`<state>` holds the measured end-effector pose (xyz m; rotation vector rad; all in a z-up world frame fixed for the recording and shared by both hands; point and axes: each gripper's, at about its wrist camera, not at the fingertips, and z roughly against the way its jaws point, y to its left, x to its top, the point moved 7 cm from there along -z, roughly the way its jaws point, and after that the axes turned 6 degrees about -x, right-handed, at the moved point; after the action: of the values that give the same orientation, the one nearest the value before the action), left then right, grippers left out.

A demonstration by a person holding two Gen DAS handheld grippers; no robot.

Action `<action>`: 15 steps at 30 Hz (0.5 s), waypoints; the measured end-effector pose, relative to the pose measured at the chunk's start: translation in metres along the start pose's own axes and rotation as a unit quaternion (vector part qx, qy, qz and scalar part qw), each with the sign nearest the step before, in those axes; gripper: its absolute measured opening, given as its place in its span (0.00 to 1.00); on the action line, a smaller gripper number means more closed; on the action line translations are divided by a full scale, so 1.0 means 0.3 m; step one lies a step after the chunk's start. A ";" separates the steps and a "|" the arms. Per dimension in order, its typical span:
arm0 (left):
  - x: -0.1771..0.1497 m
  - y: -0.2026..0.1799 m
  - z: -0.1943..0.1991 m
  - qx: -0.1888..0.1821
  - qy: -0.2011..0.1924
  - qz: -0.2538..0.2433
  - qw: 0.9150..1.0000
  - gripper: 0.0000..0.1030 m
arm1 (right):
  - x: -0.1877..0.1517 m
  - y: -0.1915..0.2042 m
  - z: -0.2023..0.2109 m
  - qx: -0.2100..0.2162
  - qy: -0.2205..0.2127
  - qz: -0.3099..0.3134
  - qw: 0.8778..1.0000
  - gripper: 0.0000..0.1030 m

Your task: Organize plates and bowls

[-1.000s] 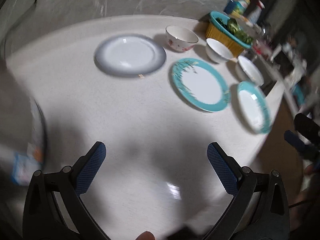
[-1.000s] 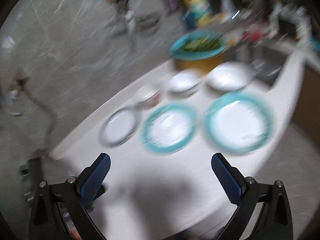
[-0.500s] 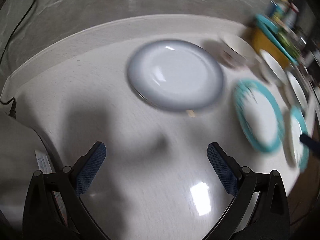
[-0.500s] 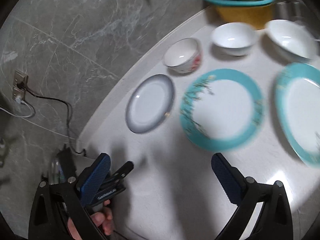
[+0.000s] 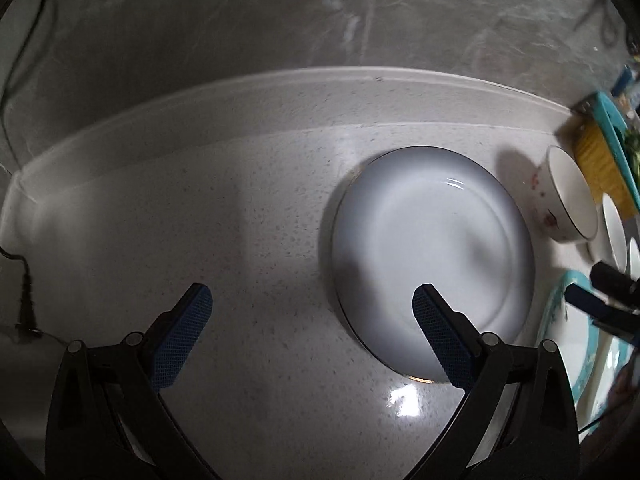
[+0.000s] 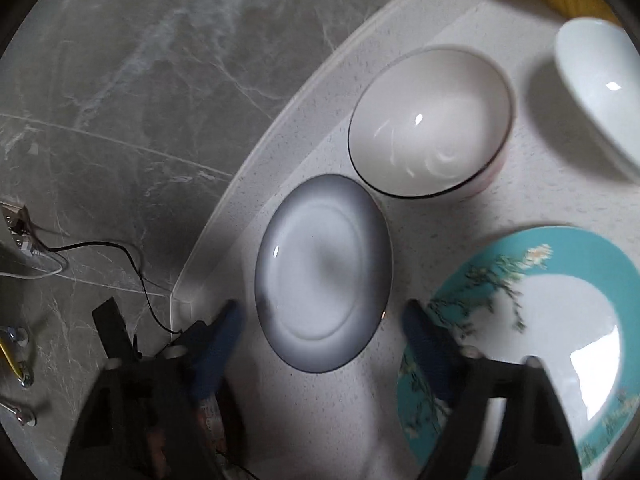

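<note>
A grey-rimmed white plate [image 5: 432, 264] lies on the white speckled counter [image 5: 248, 216]; it also shows in the right wrist view [image 6: 324, 276]. My left gripper [image 5: 308, 320] is open and empty, its right finger over the plate's near edge. My right gripper [image 6: 320, 320] is open and empty, its fingers on either side of the plate's near rim. A floral bowl [image 6: 430, 120] stands just behind the plate. A white bowl [image 6: 600, 84] stands to its right. A teal-rimmed plate [image 6: 540, 320] lies right of the grey plate.
A yellow basket with a teal rim [image 5: 604, 152] stands at the counter's far right. A grey marble wall [image 5: 280, 20] rises behind the raised counter edge. A black cable [image 6: 132, 276] hangs at the left by a wall socket [image 6: 18, 228].
Both grippers have moved in toward the grey-rimmed plate, which now looks much larger. The left gripper has swung so the plate sits right of centre. Both stay open.
</note>
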<state>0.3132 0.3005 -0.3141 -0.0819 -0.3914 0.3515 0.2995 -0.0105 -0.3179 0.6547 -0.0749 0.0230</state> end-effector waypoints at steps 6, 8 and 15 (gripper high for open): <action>0.068 0.031 -0.099 -0.027 0.023 0.034 0.999 0.97 | 0.021 -0.002 -0.071 0.013 0.010 0.002 1.000 0.65; 0.089 0.035 -0.119 -0.040 0.026 0.044 0.998 0.97 | 0.031 -0.006 -0.080 0.006 0.007 0.004 1.000 0.65; 0.099 0.002 -0.203 -0.082 0.057 0.051 0.994 0.45 | 0.057 -0.039 -0.101 -0.028 0.003 0.004 1.000 0.65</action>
<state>0.3624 0.3107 -0.3595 -0.2822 -0.3034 0.4123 0.3190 -0.0012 -0.3476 0.5980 -0.0714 0.0307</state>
